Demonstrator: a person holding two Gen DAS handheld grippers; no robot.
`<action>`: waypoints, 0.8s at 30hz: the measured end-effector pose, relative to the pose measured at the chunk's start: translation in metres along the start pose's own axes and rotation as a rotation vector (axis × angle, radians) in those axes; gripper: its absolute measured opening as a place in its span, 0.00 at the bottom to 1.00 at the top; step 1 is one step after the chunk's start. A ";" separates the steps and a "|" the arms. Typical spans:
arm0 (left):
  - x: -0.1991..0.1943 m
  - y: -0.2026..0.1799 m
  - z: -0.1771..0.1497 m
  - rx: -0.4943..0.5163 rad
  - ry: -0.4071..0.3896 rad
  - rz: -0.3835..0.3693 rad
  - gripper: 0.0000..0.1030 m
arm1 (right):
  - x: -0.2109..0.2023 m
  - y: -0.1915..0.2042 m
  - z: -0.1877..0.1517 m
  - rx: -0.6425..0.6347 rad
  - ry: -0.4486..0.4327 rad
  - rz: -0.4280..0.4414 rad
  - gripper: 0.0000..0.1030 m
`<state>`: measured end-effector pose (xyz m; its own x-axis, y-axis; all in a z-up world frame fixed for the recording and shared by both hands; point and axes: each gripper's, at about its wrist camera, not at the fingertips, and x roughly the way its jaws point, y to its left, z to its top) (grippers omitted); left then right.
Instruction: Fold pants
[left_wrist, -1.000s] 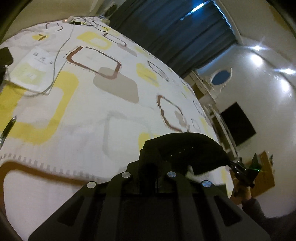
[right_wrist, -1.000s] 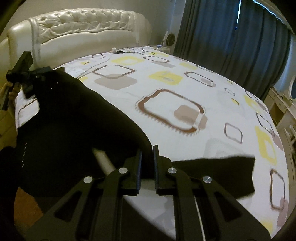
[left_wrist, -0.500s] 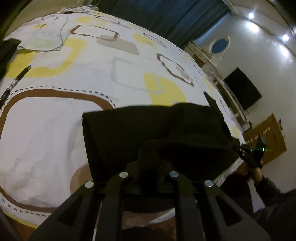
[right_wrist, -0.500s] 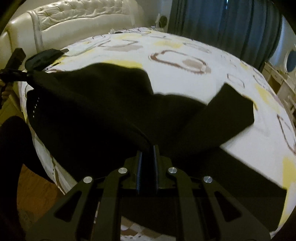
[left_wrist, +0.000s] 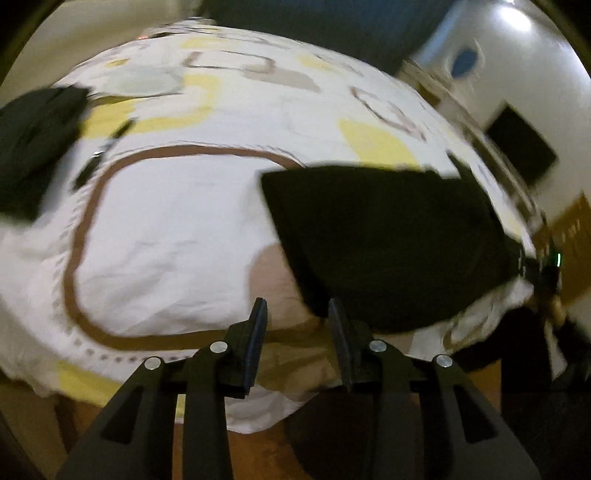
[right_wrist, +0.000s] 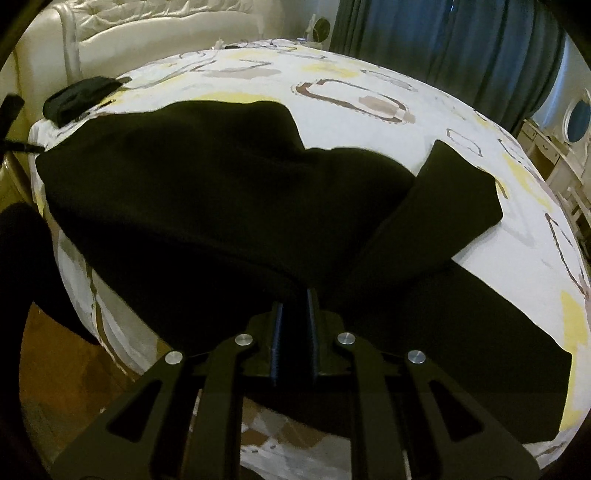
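The black pants (right_wrist: 221, 192) lie spread over the near part of the patterned bed (right_wrist: 369, 85), with one leg (right_wrist: 454, 192) folded across toward the right. My right gripper (right_wrist: 295, 301) is shut on the pants' near edge, and black cloth fills the narrow gap between its pads. In the left wrist view the pants (left_wrist: 388, 240) sit right of my left gripper (left_wrist: 296, 310). Its jaws are opening with nothing between them, and its right finger (left_wrist: 336, 317) stands just beside the cloth's edge. The right gripper (left_wrist: 543, 266) shows at the pants' far right corner.
A second dark garment (left_wrist: 37, 140) (right_wrist: 81, 98) lies folded near the bed's left edge, with a pen (left_wrist: 99, 155) beside it. A white tufted headboard (right_wrist: 147, 29), blue curtains (right_wrist: 461, 44) and a wall screen (left_wrist: 521, 147) surround the bed. Wooden floor (left_wrist: 277, 450) shows below the mattress edge.
The pants came down from the air onto the bed. My left gripper let go of the cloth, opened and slid off to the left of it. My right gripper sank, still gripping.
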<state>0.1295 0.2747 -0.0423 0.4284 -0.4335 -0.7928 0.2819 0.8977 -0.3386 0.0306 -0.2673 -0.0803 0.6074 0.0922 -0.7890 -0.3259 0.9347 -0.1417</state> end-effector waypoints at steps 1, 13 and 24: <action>-0.008 0.001 0.003 -0.032 -0.033 -0.018 0.35 | 0.001 0.001 -0.003 -0.005 0.016 -0.001 0.16; 0.059 -0.093 0.082 -0.028 -0.105 -0.095 0.54 | -0.042 -0.074 0.047 0.317 -0.098 0.008 0.60; 0.120 -0.089 0.074 -0.186 -0.037 -0.147 0.59 | 0.097 -0.198 0.209 0.538 0.105 -0.181 0.60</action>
<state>0.2196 0.1370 -0.0695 0.4269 -0.5602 -0.7099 0.1818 0.8222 -0.5395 0.3053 -0.3714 -0.0034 0.5348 -0.0941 -0.8397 0.2075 0.9780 0.0226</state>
